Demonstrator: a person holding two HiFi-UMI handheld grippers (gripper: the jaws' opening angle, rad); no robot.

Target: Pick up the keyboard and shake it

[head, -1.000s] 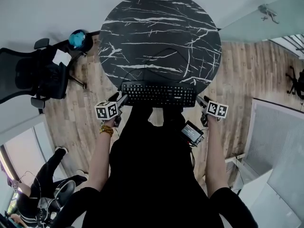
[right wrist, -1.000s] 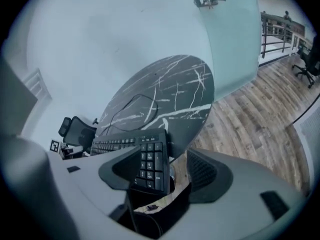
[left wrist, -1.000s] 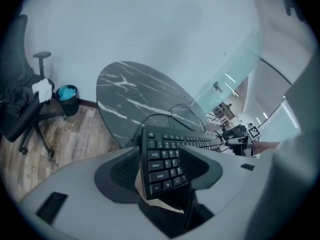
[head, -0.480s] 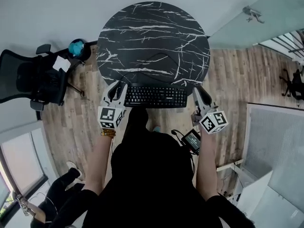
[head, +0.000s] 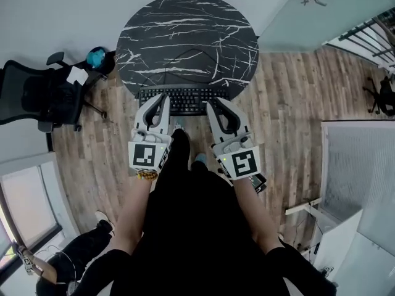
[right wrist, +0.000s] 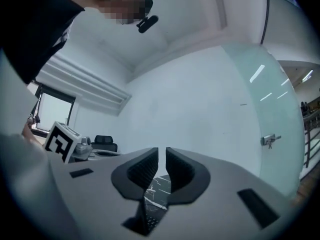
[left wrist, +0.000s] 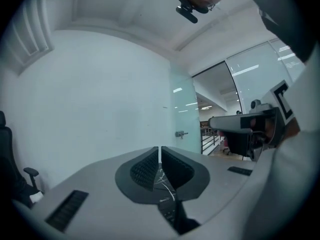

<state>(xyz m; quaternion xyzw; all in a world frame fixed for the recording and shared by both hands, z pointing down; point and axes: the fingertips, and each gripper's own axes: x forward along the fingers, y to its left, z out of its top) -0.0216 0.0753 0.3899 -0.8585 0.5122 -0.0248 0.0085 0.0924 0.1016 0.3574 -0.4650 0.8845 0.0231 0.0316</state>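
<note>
Plainly, the flat black rectangular keyboard (head: pixel 183 100) lies on the round black marble table with white veins (head: pixel 185 36). It sits at the table's near edge, its long side towards the person. From the grippers it is below and a little ahead of the tips, and neither one touches it.

The left gripper (left wrist: pixel 159 150) is clenched on nothing. Its ribbed pads meet, with only the pale wall beyond them and a sliver of table and keys showing underneath. The right gripper (right wrist: pixel 162 153) has just been closing and is down to a narrow slit, also with nothing in it. The same keys and marble show beneath its jaws.

Both grippers point level and are held up side by side, one over each half of the keyboard. I judge this pairing suits a long, thin thing that needs a hold at both ends to stay balanced when shaken. With the pads drawn in and high above the keys, though, neither gripper is placed to take it.

The scene fits two stages equally well. The keyboard may be waiting on the table to be lifted, or it may be back there after a shake. The brown wooden plank floor (head: pixel 284 103) and the black office chair (head: pixel 37 100), far out to the left gripper's side, play no part.
</note>
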